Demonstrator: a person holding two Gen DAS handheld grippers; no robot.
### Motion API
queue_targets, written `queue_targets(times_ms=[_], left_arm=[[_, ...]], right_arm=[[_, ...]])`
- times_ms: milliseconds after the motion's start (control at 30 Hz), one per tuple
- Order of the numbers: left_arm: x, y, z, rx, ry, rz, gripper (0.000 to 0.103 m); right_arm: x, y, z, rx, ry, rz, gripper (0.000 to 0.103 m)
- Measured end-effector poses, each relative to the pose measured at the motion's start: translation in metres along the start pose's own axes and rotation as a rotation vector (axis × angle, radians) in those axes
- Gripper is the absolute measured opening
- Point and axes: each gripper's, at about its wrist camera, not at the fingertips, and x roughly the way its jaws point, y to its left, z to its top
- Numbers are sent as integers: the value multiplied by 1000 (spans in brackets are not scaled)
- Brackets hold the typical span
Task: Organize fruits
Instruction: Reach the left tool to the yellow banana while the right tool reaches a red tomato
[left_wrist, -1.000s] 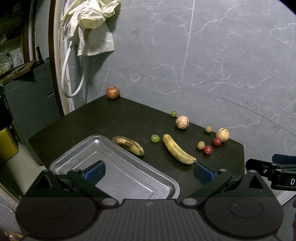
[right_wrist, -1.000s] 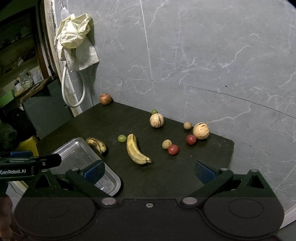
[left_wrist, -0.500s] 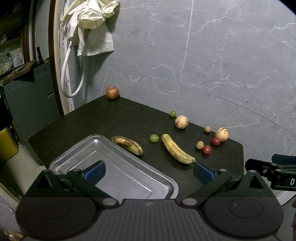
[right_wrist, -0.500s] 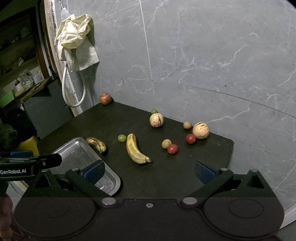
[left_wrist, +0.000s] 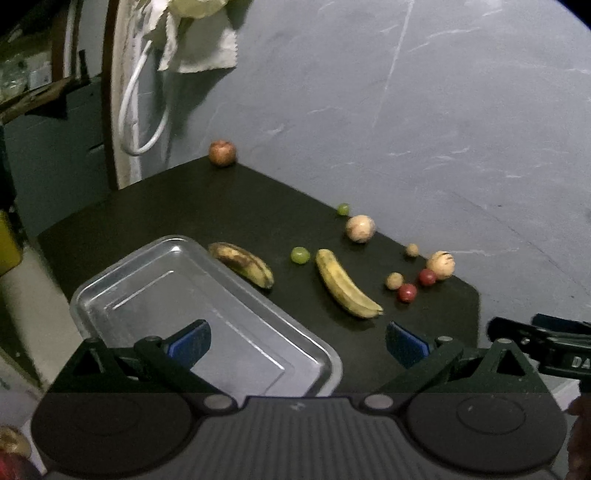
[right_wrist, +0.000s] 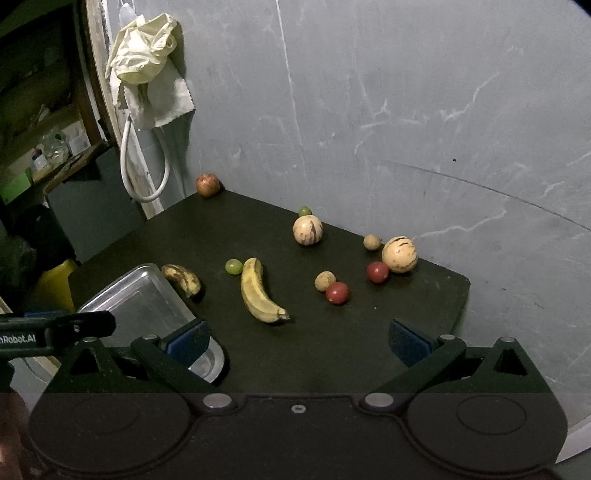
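Steel tray (left_wrist: 122, 291) sits nearer the left tool (left_wrist: 297, 341) than before; both tools gape, right tool (right_wrist: 298, 338) empty.

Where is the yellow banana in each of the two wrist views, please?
Left wrist view: the yellow banana lies right of centre, on the dark table, right of the metal tray.
Right wrist view: it lies left of centre, tip pointing to the lower right.
Shared landmark: the green grape beside its upper end.

Grey marble-veined wall (right_wrist: 406, 110), dark tabletop (right_wrist: 221, 229), pale cloth (right_wrist: 147, 55) hanging left, dim light
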Motion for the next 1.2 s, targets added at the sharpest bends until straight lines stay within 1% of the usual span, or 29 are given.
queue_targets(times_ms=[100, 200, 267, 400, 500, 633, 733, 867, 933, 1000, 1067, 1100, 1200], left_arm=[[9, 2, 5, -22, 6, 41, 103], [21, 4, 12, -46, 36, 67, 103], [26, 5, 14, -59, 39, 97, 103], [34, 1, 17, -55, 45, 144, 103], [47, -2, 21, -41, 77, 179, 103], [66, 0, 27, -41, 96, 164, 103], [80, 2, 34, -36, 81, 147, 103], [104, 1, 48, -19, 71, 80, 103], [116, -2, 54, -14, 70, 29, 103], [128, -8, 57, -18, 81, -11, 102], [141, -15, 59, -16, 94, -37, 102], [148, -19, 60, -13, 103, -46, 99], [167, -31, 60, -18, 130, -61, 96]], right_arm=[[11, -12, 5, 12, 9, 16, 103], [23, -23, 8, 16, 18, 37, 103], [31, -28, 9, 14, 29, 50, 103], [48, -36, 10, -9, 52, 85, 103], [61, -39, 11, -29, 67, 95, 103], [75, -39, 14, -27, 82, 100, 103], [84, -39, 15, -33, 96, 93, 103], [93, -38, 17, -19, 107, 58, 103], [96, -40, 18, 0, 101, 59, 103], [102, -39, 18, -17, 109, 51, 103], [108, -39, 17, -26, 119, 44, 102], [112, -40, 17, -25, 120, 42, 102], [123, -41, 16, -46, 125, 44, 102]])
